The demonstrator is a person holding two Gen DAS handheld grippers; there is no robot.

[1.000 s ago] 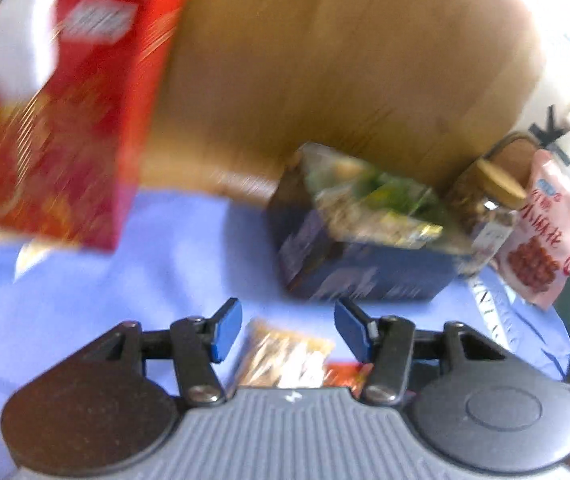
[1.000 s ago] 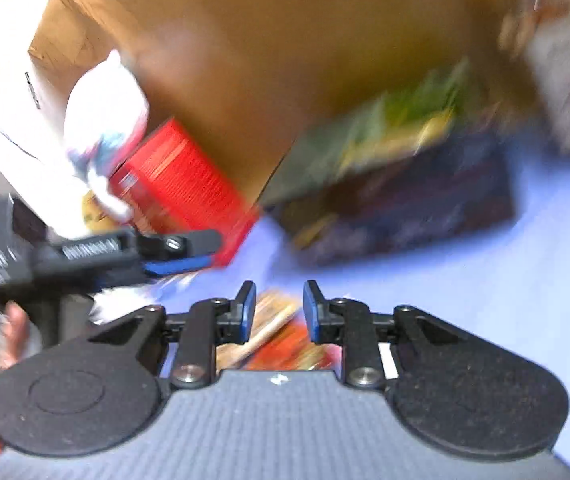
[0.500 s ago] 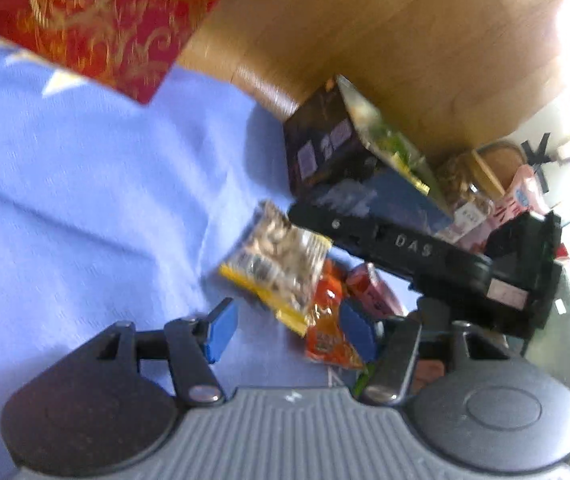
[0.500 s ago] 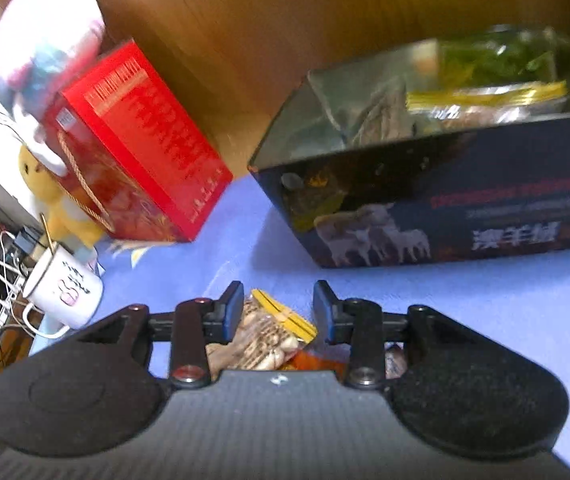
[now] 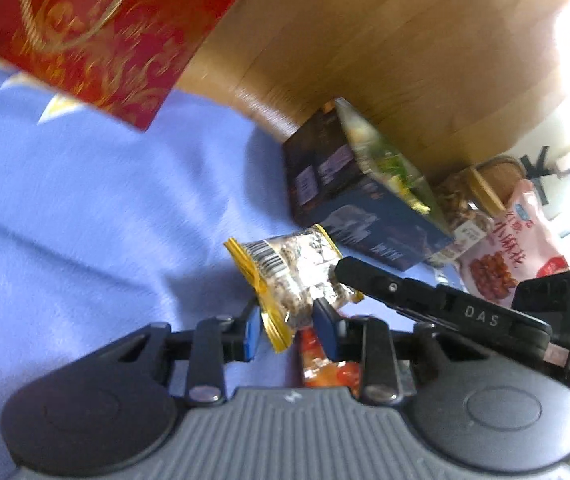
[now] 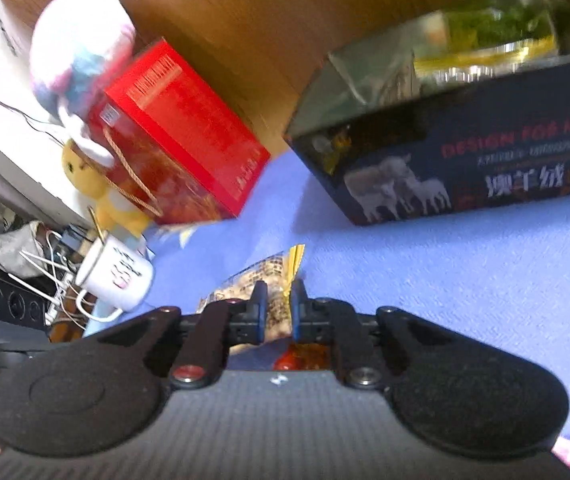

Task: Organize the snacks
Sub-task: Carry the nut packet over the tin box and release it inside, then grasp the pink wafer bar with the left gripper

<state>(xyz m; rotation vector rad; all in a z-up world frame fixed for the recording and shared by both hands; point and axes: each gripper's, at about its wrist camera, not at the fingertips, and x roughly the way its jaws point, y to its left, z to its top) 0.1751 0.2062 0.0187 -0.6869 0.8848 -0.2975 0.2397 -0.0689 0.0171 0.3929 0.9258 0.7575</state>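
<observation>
Black grippers, blue-padded jaws, silver screws

My right gripper [image 6: 276,312] is pinched tight, its blue pads nearly together, reaching in from the right side; my left gripper [image 5: 291,330] sits low beside it, jaws part-closed, fingers level.
</observation>
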